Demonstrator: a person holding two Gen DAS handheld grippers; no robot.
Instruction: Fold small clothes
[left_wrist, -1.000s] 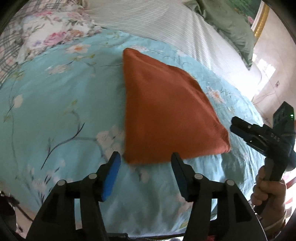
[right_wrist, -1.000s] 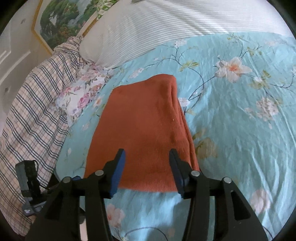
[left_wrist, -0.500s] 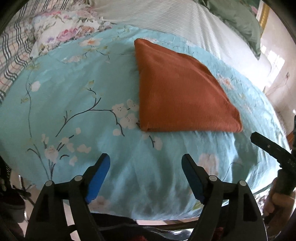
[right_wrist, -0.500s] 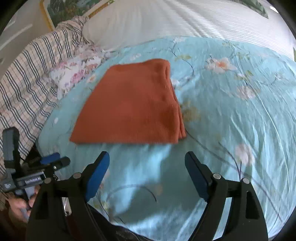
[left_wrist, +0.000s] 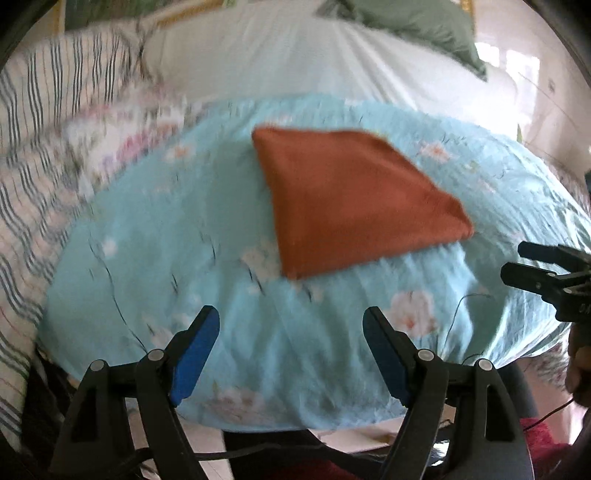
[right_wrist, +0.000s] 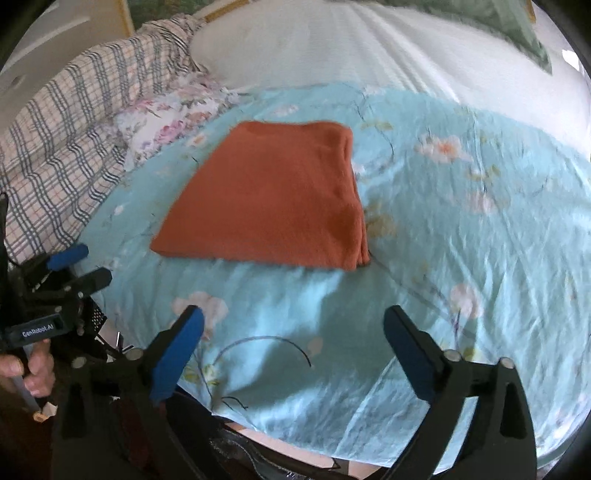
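Note:
A folded rust-orange garment (left_wrist: 351, 199) lies flat on the light-blue floral bedsheet (left_wrist: 147, 236); in the right wrist view it (right_wrist: 273, 203) shows stacked layers at its right edge. My left gripper (left_wrist: 291, 325) is open and empty, held back near the bed's front edge, well short of the garment. It also shows in the right wrist view (right_wrist: 79, 266) at the left. My right gripper (right_wrist: 293, 325) is open and empty, also back from the garment. It appears in the left wrist view (left_wrist: 517, 260) at the right edge.
A plaid blanket (right_wrist: 62, 147) and a floral cloth (right_wrist: 173, 114) lie left of the garment. A white striped duvet (right_wrist: 351, 48) and a green pillow (left_wrist: 417, 26) lie behind. The bed's front edge (right_wrist: 295, 439) is just below my grippers.
Both grippers have pulled back from the garment toward the bed's front edge and opened wider. The folded garment lies where it was.

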